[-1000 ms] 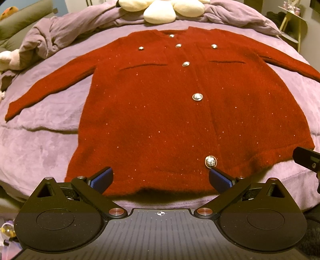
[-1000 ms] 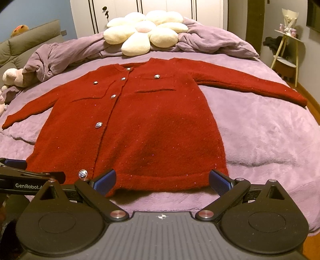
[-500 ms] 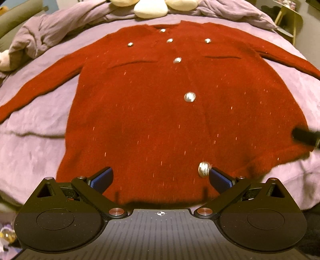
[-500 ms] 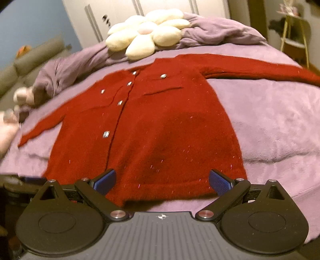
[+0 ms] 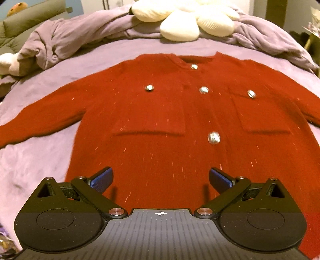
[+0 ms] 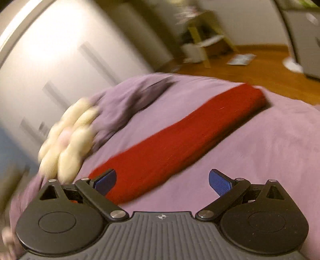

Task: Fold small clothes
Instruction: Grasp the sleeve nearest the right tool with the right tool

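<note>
A red knitted cardigan [image 5: 164, 124] with silver buttons lies spread flat, front up, on the purple bed cover [image 5: 30, 160]. My left gripper [image 5: 161, 178] hovers open over the cardigan's lower body, nothing between its blue pads. In the right wrist view the cardigan's right sleeve [image 6: 180, 140] stretches out across the bed cover [image 6: 280, 150] to its cuff. My right gripper [image 6: 162, 181] stands open just above the sleeve's near part, its left pad over the red knit. This view is blurred by motion.
A cream flower-shaped cushion [image 5: 184, 18] and a bunched purple duvet [image 5: 66, 38] lie at the head of the bed. The cushion [image 6: 68, 144] also shows left of the sleeve. Beyond the bed's right edge are wooden floor [image 6: 260, 68], a small table and white wardrobe doors.
My left gripper has moved forward from the hem up over the cardigan's body. My right gripper has swung right, away from the hem, and now faces along the right sleeve.
</note>
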Motion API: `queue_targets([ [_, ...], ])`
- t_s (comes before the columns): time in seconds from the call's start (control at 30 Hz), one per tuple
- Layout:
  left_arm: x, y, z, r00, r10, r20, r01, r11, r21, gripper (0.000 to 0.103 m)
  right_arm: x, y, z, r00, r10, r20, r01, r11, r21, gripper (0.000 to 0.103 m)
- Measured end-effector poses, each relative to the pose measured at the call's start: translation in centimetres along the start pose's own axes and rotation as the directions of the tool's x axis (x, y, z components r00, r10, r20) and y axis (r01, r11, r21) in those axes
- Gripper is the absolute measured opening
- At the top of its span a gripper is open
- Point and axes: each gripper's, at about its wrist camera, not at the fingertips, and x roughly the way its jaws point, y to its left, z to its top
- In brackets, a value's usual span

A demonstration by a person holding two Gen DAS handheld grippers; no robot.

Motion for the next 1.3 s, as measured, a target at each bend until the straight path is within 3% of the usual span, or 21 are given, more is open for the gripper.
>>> queue_targets([
  [0.13,2.9,-0.1,0.6,1.000,-0.001,-0.028,-0.001,0.999,-0.042,0.103,3.5,-4.0,1.9,0.997,-0.078,0.008,0.076,0.984,0.162,0.050],
  [0.17,3.3,0.1,0.5,0.999,0.000,-0.039,-0.002,0.999,-0.050,0.103,4.1,-5.0,2.2,0.997,-0.080,0.012,0.076,0.977,0.200,0.043],
  [0.33,4.5,0.9,0.3,0.999,-0.008,-0.033,0.005,0.997,-0.080,0.103,5.9,-6.9,3.1,0.997,-0.065,0.051,0.049,0.961,0.273,0.038],
  [0.37,4.6,1.2,0.2,0.999,-0.019,-0.034,0.016,0.995,-0.095,0.103,6.4,-6.6,3.1,0.996,-0.080,0.048,0.066,0.966,0.252,0.028],
  [0.43,4.8,1.6,0.2,0.999,-0.041,-0.036,0.037,0.994,-0.105,0.103,7.1,-5.9,3.7,0.991,-0.122,0.046,0.111,0.974,0.195,0.014],
  [0.5,5.1,1.9,0.4,0.997,-0.060,-0.043,0.055,0.993,-0.108,0.103,7.0,-4.6,3.9,0.987,-0.149,0.067,0.139,0.982,0.131,0.012],
  [0.57,5.2,2.0,0.4,0.997,-0.069,-0.042,0.065,0.994,-0.091,0.103,6.2,-0.3,3.8,0.983,-0.151,0.106,0.155,0.988,-0.025,0.010],
  [0.63,5.1,1.9,0.9,0.996,-0.067,-0.054,0.063,0.994,-0.086,0.103,5.0,5.6,2.1,0.990,-0.070,0.123,0.097,0.968,-0.233,0.010],
  [0.73,4.3,2.1,2.2,0.992,-0.121,-0.015,0.117,0.980,-0.158,0.103,2.4,14.3,-2.7,0.990,0.136,0.037,-0.101,0.868,-0.486,0.010],
  [0.77,3.9,2.1,2.9,0.986,-0.165,0.011,0.164,0.971,-0.173,0.103,1.7,16.7,-4.7,0.980,0.201,-0.011,-0.174,0.819,-0.547,0.010],
  [0.83,3.3,1.9,4.4,0.961,-0.273,0.047,0.276,0.943,-0.184,0.103,1.1,20.6,-9.1,0.947,0.284,-0.149,-0.314,0.728,-0.609,0.021],
  [0.87,3.3,1.7,5.2,0.941,-0.335,0.056,0.339,0.921,-0.190,0.103,1.1,21.6,-10.6,0.927,0.297,-0.231,-0.376,0.715,-0.589,0.042],
  [0.9,3.5,1.5,5.9,0.920,-0.389,0.057,0.392,0.899,-0.193,0.103,1.3,22.1,-12.1,0.898,0.314,-0.309,-0.438,0.713,-0.548,0.047],
  [0.93,3.9,1.3,6.6,0.897,-0.439,0.057,0.441,0.875,-0.201,0.101,1.3,22.0,-13.1,0.884,0.320,-0.341,-0.461,0.722,-0.516,0.047],
  [1.03,6.0,0.3,8.3,0.844,-0.534,0.048,0.530,0.815,-0.234,0.088,1.4,20.4,-14.7,0.883,0.289,-0.370,-0.440,0.783,-0.438,0.047],
  [1.13,9.0,-0.8,9.6,0.813,-0.583,-0.003,0.559,0.781,-0.280,0.084,1.7,17.5,-14.7,0.892,0.249,-0.378,-0.390,0.847,-0.361,0.047],
  [1.2,10.6,-1.5,10.2,0.799,-0.601,-0.006,0.571,0.763,-0.303,0.077,1.8,15.6,-14.8,0.892,0.240,-0.384,-0.370,0.875,-0.313,0.047],
  [1.3,12.5,-2.5,10.9,0.763,-0.647,-0.003,0.610,0.722,-0.326,0.068,2.5,13.3,-14.3,0.893,0.244,-0.378,-0.346,0.909,-0.233,0.046],
])
